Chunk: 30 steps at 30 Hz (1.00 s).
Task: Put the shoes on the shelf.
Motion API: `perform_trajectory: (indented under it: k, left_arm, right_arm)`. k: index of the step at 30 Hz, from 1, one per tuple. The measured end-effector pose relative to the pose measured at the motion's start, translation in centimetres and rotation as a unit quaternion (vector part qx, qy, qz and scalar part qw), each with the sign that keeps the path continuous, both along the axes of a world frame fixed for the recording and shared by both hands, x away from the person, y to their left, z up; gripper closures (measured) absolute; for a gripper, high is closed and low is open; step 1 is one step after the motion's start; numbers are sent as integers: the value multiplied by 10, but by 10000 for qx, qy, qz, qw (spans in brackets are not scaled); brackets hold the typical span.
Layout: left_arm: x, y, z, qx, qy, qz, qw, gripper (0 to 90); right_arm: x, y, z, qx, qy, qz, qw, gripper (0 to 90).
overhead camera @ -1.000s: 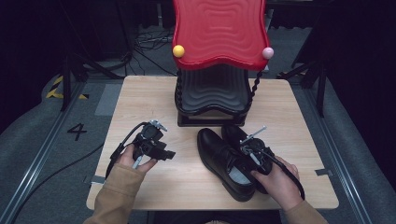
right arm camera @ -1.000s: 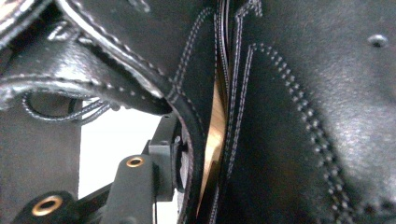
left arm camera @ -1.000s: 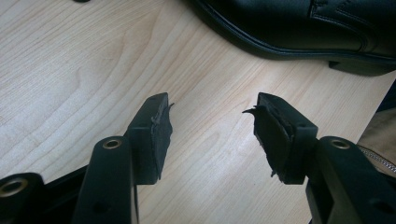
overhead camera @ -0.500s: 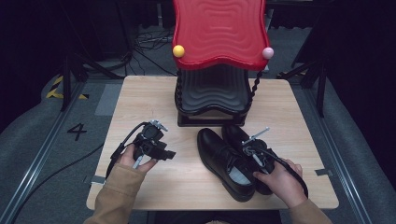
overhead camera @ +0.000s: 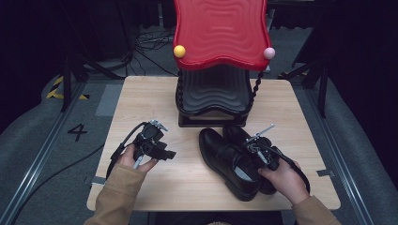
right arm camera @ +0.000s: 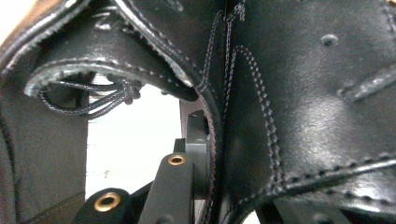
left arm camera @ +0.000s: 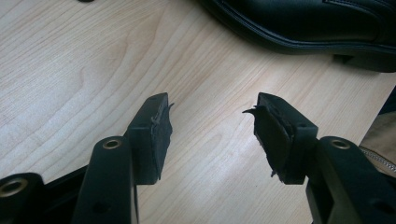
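Tabletop — right gripper (overhead camera: 263,152) newly clamping shoe (overhead camera: 256,159)

Tan sleeves cover both forearms at the bottom of the high view. The left gripper (overhead camera: 157,146), lower left of centre, is a black block with a silver fitting on top and a black cable looping off its left side. The right gripper (overhead camera: 259,157), lower right, is black too, with a thin silver rod. In the left gripper view, brass-ringed holes mark its black arms, and the pads (left arm camera: 158,133) have frayed edges.
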<state>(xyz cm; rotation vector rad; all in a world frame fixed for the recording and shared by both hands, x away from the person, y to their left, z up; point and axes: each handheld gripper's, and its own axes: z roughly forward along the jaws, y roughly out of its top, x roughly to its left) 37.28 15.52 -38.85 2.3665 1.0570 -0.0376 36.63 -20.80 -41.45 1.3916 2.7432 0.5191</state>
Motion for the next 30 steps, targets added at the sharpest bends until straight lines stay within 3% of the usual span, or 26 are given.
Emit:
perform_trajectory:
  k: [4, 7, 12, 15, 22, 25, 30]
  left_arm:
    - [-1, 2, 2, -24, -39, 31, 10000, 463]
    - [-2, 4, 3, -35, -64, 44, 10000, 464]
    - [-2, 6, 4, -54, -75, 71, 9999, 465]
    - [-2, 7, 3, -50, -62, 88, 9999, 464]
    - [-2, 8, 3, -71, -72, 114, 9999, 464]
    - [-1, 9, 3, -90, -62, 114, 9999, 464]
    - [-1, 10, 4, -93, -79, 133, 9998, 465]
  right_arm:
    - [0, -2, 2, 55, -119, -24, 9999, 817]
    - [-3, -2, 3, -36, -289, 54, 9996, 820]
    - [-5, -6, 9, 116, -234, 95, 9996, 822]
    - [-8, -10, 19, 214, -258, 109, 9994, 823]
    - [-21, -14, 48, 39, -329, 262, 9991, 824]
    - [-24, -16, 58, 91, -337, 293, 9990, 823]
    - [-27, -21, 90, 179, -331, 352, 9987, 823]
